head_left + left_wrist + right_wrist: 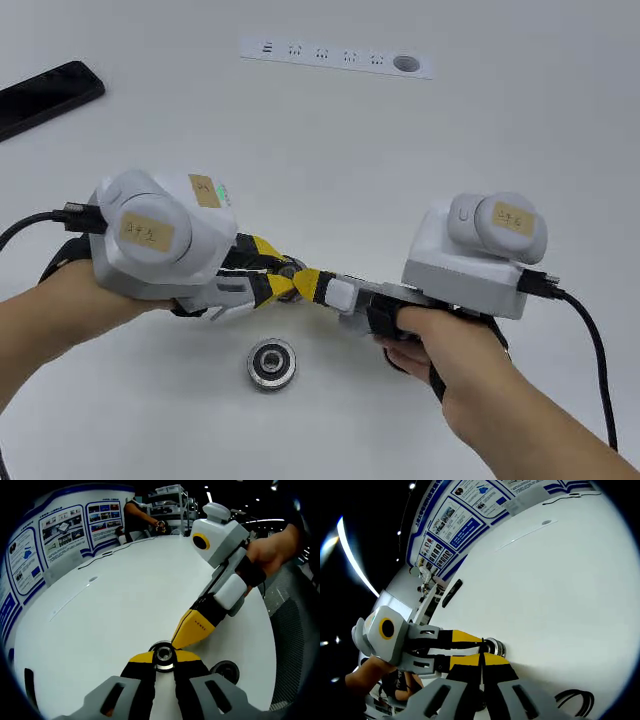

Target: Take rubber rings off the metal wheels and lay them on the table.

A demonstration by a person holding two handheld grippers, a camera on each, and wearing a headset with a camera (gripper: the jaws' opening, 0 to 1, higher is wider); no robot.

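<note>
Head view: left gripper (276, 280) clamps a metal wheel (164, 656) above the desk (400, 150); right gripper (306, 285), jaws together, touches it.

The surface (330, 130) is seen as white. The near wheel (271, 362) is ringed in black, and the held wheel (164, 656) is shown silver-grey.

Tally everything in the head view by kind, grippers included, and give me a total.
Metal wheels: 2 (held wheel, table wheel)
Grippers: 2 (left gripper, right gripper)
Phone: 1
Power strip: 1
Total: 6
</note>
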